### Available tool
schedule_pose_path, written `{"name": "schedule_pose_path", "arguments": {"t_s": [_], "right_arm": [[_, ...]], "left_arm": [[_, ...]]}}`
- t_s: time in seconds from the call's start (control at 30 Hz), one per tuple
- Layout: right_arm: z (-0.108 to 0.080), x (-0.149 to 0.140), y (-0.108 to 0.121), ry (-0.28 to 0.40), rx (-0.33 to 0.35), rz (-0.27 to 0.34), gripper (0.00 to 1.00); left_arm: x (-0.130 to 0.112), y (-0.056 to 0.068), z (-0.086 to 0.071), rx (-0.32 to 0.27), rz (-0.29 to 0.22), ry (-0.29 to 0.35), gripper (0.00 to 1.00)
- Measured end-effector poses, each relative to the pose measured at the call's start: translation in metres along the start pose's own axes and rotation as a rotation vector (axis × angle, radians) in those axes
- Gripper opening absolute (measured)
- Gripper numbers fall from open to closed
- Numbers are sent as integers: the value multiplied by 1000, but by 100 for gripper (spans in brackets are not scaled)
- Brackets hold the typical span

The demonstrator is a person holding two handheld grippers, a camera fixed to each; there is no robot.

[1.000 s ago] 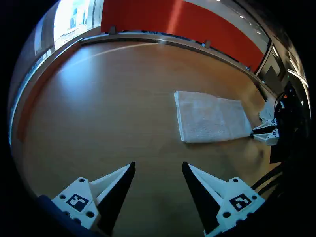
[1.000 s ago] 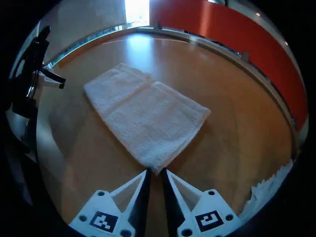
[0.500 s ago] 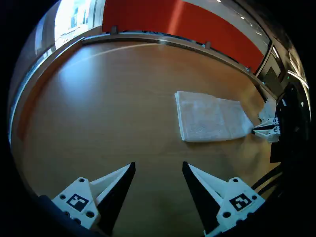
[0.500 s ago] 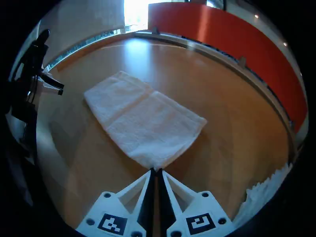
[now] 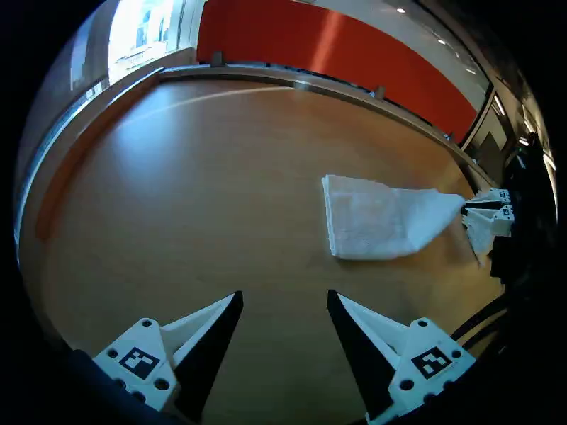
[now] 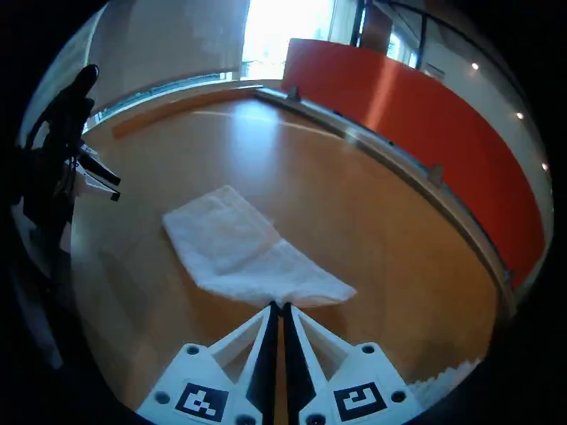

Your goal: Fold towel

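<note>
A white folded towel [image 5: 375,223] [image 6: 237,258] lies on the wooden table. My right gripper [image 6: 279,312] is shut on the towel's near corner and holds that corner lifted off the table. In the left gripper view the right gripper [image 5: 468,207] shows at the towel's right end, with the cloth pulled up into a point. My left gripper [image 5: 283,301] hovers open over bare table, well short of the towel, with nothing between its fingers. The left gripper [image 6: 106,185] also shows at the far left of the right gripper view.
The wooden table [image 5: 198,184] has a raised rim [image 5: 298,74] along its far side, with an orange wall panel [image 5: 340,49] behind. Another white cloth [image 6: 443,386] lies at the lower right of the right gripper view.
My right gripper has shut on the towel's near corner and raised it, so that end now peaks upward. The left gripper has stayed open and nearly still.
</note>
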State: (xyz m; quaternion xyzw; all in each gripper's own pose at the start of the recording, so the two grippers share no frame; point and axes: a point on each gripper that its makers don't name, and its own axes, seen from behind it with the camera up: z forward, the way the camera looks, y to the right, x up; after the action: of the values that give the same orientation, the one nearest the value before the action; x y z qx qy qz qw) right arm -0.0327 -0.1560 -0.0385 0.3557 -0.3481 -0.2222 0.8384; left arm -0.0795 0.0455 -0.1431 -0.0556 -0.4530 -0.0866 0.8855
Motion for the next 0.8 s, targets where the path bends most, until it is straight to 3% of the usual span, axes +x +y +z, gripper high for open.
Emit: {"name": "schedule_pose_path", "arguments": {"t_s": [0.17,0.47,0.8], "right_arm": [[-1,26,-6,26,8,-47,5],[3,46,-17,37,31,-105,5],[37,74,-60,29,130,-182,5]], "left_arm": [[1,-5,-7,2,-14,11,87],[-1,-13,-19,0,-38,22,87],[0,-27,-50,15,-90,62,88]]}}
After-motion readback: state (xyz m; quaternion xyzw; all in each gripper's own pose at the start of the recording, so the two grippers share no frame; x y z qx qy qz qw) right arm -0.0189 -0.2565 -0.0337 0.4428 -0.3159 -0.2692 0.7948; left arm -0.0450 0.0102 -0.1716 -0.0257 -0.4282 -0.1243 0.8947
